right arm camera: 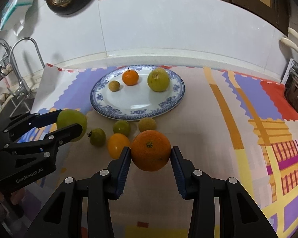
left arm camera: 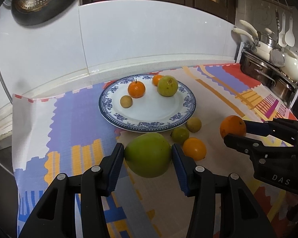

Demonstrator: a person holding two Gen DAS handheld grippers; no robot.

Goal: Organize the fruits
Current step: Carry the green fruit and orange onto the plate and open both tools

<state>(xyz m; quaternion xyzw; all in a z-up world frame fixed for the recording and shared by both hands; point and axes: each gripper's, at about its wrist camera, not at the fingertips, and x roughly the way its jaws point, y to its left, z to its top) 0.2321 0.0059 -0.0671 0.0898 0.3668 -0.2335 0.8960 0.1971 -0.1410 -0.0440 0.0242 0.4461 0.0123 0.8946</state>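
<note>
My left gripper (left arm camera: 148,154) is shut on a large green apple (left arm camera: 148,155) and holds it above the mat, in front of the blue-and-white plate (left arm camera: 117,117). It also shows in the right wrist view (right arm camera: 69,125). My right gripper (right arm camera: 151,154) is shut on a big orange (right arm camera: 151,152), to the right of the loose fruit; the left wrist view shows it (left arm camera: 233,129) too. The plate (right arm camera: 101,103) holds a tangerine (left arm camera: 136,89), a green-yellow fruit (left arm camera: 167,85), a small brown fruit (left arm camera: 126,102) and another small orange (left arm camera: 157,79).
Several small fruits lie on the patterned mat in front of the plate: a yellow-orange one (right arm camera: 118,145), two green ones (right arm camera: 97,136) (right arm camera: 121,127) and a brown one (right arm camera: 147,125). A faucet (right arm camera: 15,63) and sink are at left. Pots (left arm camera: 268,67) stand at right, a tiled wall behind.
</note>
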